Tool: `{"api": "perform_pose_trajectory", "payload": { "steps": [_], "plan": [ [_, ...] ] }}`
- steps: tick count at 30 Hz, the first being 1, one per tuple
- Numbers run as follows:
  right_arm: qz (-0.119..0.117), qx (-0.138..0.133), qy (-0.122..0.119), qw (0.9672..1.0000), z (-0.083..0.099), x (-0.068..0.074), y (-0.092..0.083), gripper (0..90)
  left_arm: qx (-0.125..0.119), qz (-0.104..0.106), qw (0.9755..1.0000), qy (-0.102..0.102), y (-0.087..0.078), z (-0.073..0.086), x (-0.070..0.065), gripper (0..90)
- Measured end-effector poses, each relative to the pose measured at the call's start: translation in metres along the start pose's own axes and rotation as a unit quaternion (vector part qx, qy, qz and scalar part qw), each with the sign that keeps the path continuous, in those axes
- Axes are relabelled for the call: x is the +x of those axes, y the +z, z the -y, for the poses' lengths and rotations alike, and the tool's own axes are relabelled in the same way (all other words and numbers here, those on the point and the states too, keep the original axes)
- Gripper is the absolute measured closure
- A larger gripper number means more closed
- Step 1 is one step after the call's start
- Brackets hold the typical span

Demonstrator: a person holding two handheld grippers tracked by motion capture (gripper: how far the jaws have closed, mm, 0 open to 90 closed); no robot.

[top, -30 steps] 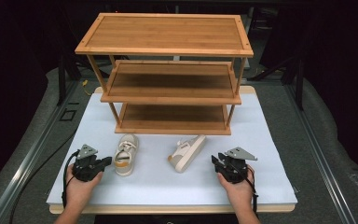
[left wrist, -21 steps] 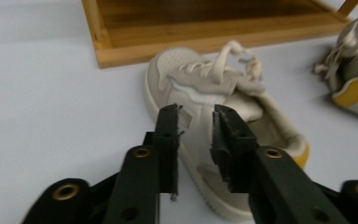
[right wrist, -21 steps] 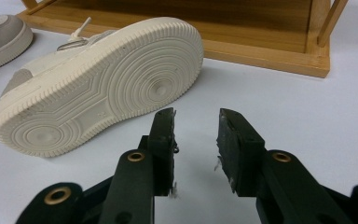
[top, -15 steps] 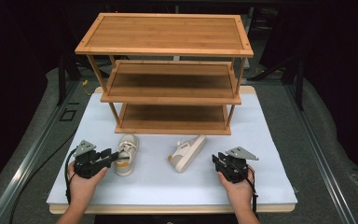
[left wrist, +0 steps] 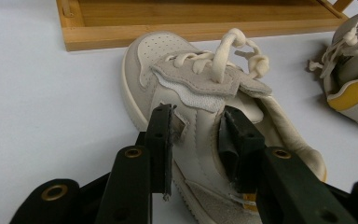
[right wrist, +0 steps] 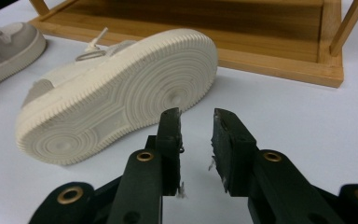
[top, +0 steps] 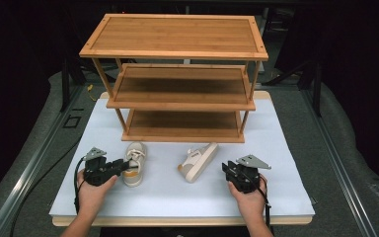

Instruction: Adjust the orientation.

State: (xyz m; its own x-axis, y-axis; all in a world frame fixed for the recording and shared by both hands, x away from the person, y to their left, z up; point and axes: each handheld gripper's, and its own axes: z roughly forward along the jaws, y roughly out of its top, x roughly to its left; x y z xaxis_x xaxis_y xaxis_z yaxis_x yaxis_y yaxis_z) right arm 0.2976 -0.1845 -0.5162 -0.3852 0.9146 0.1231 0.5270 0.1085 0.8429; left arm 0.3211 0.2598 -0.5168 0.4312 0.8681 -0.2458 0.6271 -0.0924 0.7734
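- left hand-held gripper (left wrist: pixel 196 135) lower middle, jaws just been closing, straddling the upright sneaker's (left wrist: pixel 200 107) collar
- right hand-held gripper (right wrist: pixel 196 140) jaws apart, narrowing, empty, near the tipped sneaker (right wrist: pixel 121 93)

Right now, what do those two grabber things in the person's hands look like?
Both the left gripper and the right gripper are black, with two flat black jaws, brass-coloured rivets, a grey three-cornered plate on top and a black cable trailing back. No sleeves show on the forearms.

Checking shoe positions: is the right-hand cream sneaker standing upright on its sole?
No, the cream sneaker lies on its side, its ribbed sole facing the right tongs.
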Motion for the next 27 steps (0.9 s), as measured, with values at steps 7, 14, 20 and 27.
{"api": "perform_pose_trajectory", "payload": {
  "steps": [7, 14, 20, 27],
  "plan": [
    [-0.019, -0.011, -0.003, 0.9997, -0.007, 0.011, -0.003, 76.5, 0.005, 0.01, 0.9999, 0.008, 0.004, 0.0, -0.014, 68.2],
    [-0.045, -0.01, -0.032, 0.9984, -0.017, 0.038, 0.006, 85.2, 0.007, 0.021, 0.9997, 0.012, 0.01, 0.002, -0.031, 68.2],
    [-0.038, -0.002, -0.053, 0.9979, -0.019, 0.049, 0.014, 85.5, 0.008, 0.025, 0.9995, 0.017, 0.011, 0.004, -0.038, 68.2],
    [-0.044, -0.02, -0.039, 0.9981, -0.026, 0.049, 0.02, 83.0, 0.012, 0.035, 0.999, 0.025, 0.01, 0.008, -0.049, 68.1]
  ]
}}
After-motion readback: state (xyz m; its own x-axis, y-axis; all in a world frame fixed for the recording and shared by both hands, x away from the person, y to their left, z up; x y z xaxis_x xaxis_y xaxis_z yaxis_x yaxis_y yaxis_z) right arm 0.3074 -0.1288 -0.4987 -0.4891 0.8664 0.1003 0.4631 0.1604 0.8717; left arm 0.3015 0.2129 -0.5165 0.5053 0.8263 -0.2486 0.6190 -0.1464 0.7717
